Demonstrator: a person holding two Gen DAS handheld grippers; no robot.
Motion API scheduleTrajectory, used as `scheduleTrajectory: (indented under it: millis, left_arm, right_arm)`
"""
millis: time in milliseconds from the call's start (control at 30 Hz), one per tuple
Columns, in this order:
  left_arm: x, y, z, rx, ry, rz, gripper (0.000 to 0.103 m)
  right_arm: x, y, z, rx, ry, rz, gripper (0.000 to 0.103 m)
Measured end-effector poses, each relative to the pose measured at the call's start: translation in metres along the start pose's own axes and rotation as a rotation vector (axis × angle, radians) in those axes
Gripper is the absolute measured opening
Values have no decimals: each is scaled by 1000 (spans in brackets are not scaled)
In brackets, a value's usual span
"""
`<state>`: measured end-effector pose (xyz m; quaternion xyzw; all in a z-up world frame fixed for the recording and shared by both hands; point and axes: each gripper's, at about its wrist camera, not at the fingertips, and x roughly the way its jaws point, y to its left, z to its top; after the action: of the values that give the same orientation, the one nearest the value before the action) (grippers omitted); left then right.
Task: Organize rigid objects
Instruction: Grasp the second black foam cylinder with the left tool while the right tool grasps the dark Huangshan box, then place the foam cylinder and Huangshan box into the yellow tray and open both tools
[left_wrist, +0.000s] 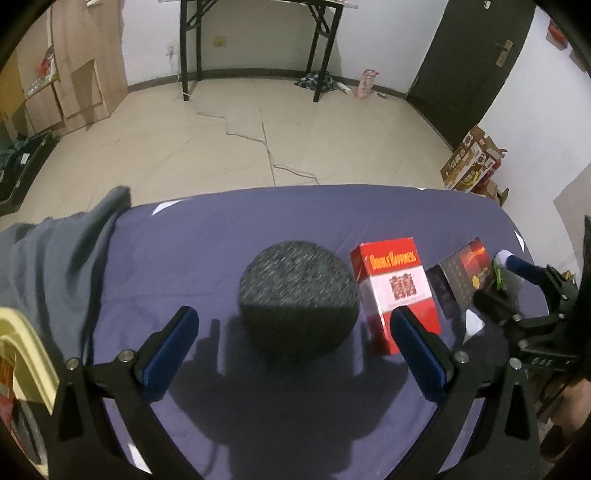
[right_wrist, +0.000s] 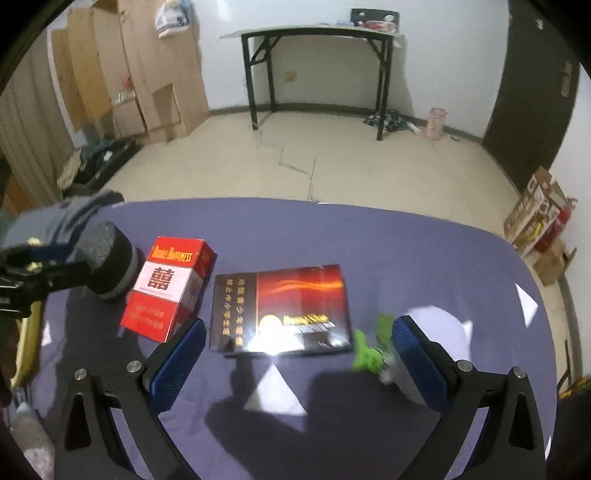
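The left hand-held gripper (left_wrist: 293, 339) is spread wide, empty, over a dark round speckled object (left_wrist: 299, 295) on the purple-covered desk (left_wrist: 221, 229). Just right of that stands a red-and-white box (left_wrist: 395, 291). The right hand-held gripper (right_wrist: 297, 350), equally wide and empty, hovers at a flat dark box (right_wrist: 280, 308); a blurred green-and-white item (right_wrist: 373, 350) lies right of it.

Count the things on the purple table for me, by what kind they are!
Boxes: 2, the red and white box and the dark flat box.
Round dark grey fuzzy thing: 1.
Green thing, too blurred to name: 1.
White thing, too blurred to name: 1.
Total: 5.
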<state>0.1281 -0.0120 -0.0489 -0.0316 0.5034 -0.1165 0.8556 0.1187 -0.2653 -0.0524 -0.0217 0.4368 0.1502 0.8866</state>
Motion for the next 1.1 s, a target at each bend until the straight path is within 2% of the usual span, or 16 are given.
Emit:
scheduleTrajectory:
  millis: [167, 300, 433, 467, 500, 533, 567, 633, 667, 700, 800, 933, 1000, 1100]
  left_arm:
    - [16, -12, 7, 46, 4, 27, 103]
    - [23, -8, 9, 33, -6, 67, 102]
    - [24, -5, 6, 27, 11, 51, 100]
    - [24, -6, 6, 38, 12, 54, 97]
    - [25, -8, 5, 47, 17, 55, 88]
    - [25, -9, 5, 50, 25, 53, 74]
    - [26, -10, 5, 51, 30, 51, 69]
    - [25, -11, 5, 49, 36, 36, 69]
    - [23, -11, 5, 45, 34, 29, 69]
    - [19, -9, 5, 34, 25, 26, 69]
    - [-12, -4, 4, 22, -24, 6, 69]
    - [-81, 24, -6, 11, -109, 23, 69]
    - [-114, 54, -17, -37, -140, 47, 69]
    - [-159, 113, -41, -147, -167, 121, 69]
  right_arm:
    - [32, -5, 3, -2, 41, 12, 103]
    - [45, -10, 7, 8, 61, 42, 103]
    - [29, -13, 14, -28, 47, 31, 103]
    - [29, -12, 15, -41, 47, 34, 103]
    - [32, -9, 14, -52, 53, 31, 103]
    - [36, -7, 14, -61, 62, 21, 103]
    - [42, -7, 14, -61, 75, 10, 103]
    - [50, -9, 15, -42, 100, 14, 100]
    - [51, -9, 17, -40, 94, 12, 92]
    - [49, -9, 18, -48, 85, -1, 91]
    - [40, -9, 24, -41, 57, 19, 90]
    - [6, 3, 32, -54, -29, 56, 90]
    - [-14, 26, 43, -108, -68, 117, 90]
    - [-34, 86, 53, -225, -93, 228, 90]
